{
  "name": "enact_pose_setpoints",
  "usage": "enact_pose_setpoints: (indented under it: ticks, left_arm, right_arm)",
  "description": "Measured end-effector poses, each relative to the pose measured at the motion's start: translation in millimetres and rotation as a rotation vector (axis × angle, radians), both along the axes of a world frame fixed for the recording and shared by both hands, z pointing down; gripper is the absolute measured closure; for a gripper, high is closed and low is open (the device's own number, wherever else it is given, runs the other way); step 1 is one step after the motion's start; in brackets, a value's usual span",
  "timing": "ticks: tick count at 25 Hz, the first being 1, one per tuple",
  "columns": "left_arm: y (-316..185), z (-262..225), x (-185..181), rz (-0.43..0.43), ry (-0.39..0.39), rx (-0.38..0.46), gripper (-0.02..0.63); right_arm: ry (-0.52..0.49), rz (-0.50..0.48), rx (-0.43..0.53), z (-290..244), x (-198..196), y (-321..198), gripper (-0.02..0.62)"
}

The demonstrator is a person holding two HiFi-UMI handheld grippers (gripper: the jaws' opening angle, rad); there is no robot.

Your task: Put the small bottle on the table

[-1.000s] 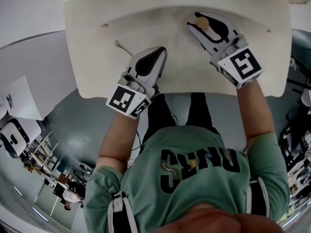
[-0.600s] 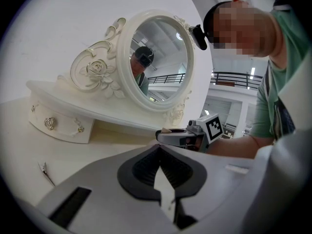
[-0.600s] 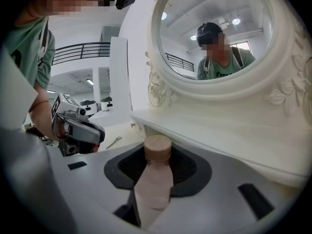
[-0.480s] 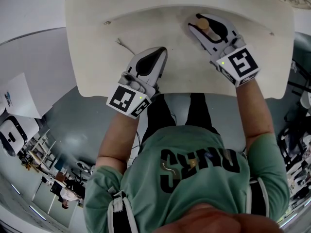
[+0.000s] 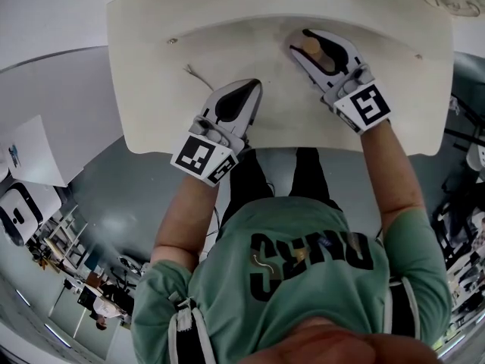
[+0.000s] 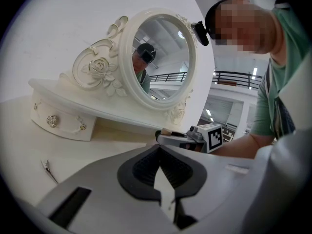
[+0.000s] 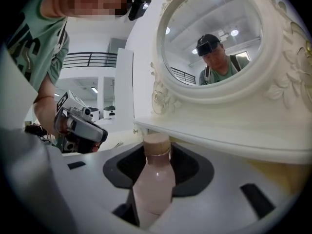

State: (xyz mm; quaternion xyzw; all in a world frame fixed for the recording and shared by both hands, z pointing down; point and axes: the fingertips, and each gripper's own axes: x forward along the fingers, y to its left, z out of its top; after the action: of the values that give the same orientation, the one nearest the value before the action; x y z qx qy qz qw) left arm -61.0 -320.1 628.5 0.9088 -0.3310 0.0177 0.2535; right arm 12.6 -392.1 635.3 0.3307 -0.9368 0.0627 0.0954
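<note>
The small pink bottle (image 7: pixel 155 179) with a tan cap (image 5: pixel 311 46) stands on the cream table (image 5: pixel 151 67), close under the mirror stand's shelf. My right gripper (image 5: pixel 303 39) reaches around it. Its jaws have just been opening, and the bottle stands between them with a dark gap along its left side. In the right gripper view the cap sits at the fingertips of that gripper (image 7: pixel 158 147). My left gripper (image 5: pixel 254 82) rests low over the table's near middle, shut with nothing in it (image 6: pixel 159 147).
An ornate white mirror stand (image 6: pixel 156 57) with a small drawer shelf (image 6: pixel 53 121) runs along the table's far side. A thin metal clip (image 5: pixel 195 74) lies left of the left gripper. The table's front edge is close to the person's body.
The right gripper has shifted slightly up and left in the head view and turned a little, and its jaws stand wider around the bottle. The left gripper has stayed put.
</note>
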Motion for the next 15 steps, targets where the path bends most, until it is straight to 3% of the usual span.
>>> enact_pose_setpoints:
  ticks: [5, 15]
  left_arm:
    - [2, -20, -5, -0.011, -0.005, 0.004, 0.598]
    - [10, -103, -15, -0.027, 0.007, 0.063, 0.598]
  right_arm:
    - [-0.079, 0.021, -0.097, -13, 5, -2, 0.394]
    - [-0.101, 0.048, -0.097, -92, 28, 30, 0.408]
